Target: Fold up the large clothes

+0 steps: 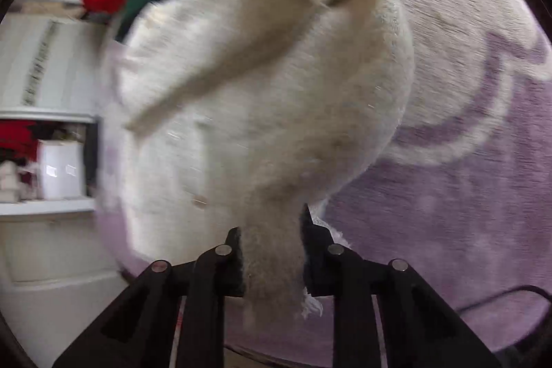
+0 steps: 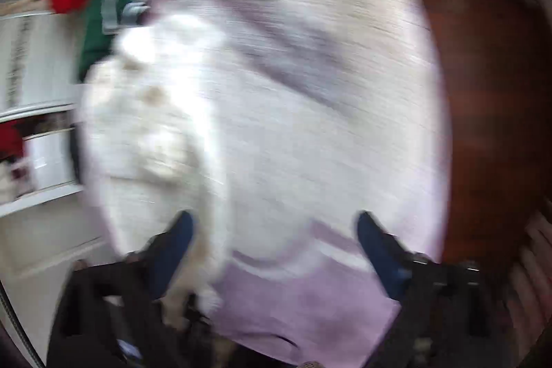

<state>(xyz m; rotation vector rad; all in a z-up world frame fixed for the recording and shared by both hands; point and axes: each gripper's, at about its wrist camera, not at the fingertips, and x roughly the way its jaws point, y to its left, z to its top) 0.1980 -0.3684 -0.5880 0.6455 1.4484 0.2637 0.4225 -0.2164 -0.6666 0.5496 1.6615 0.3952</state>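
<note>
Left wrist: fingers (image 1: pixel 238 264) pinch the cream fleece garment (image 1: pixel 269 112); right fingers (image 2: pixel 172 250) spread wide, gripping nothing.

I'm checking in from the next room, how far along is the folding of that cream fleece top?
Nothing looks folded yet: the cream fleece top lies rumpled on the purple blanket. In hand: the left gripper is clamped on a bunch of its edge, while the right gripper is open and empty. The folds themselves remain.
</note>
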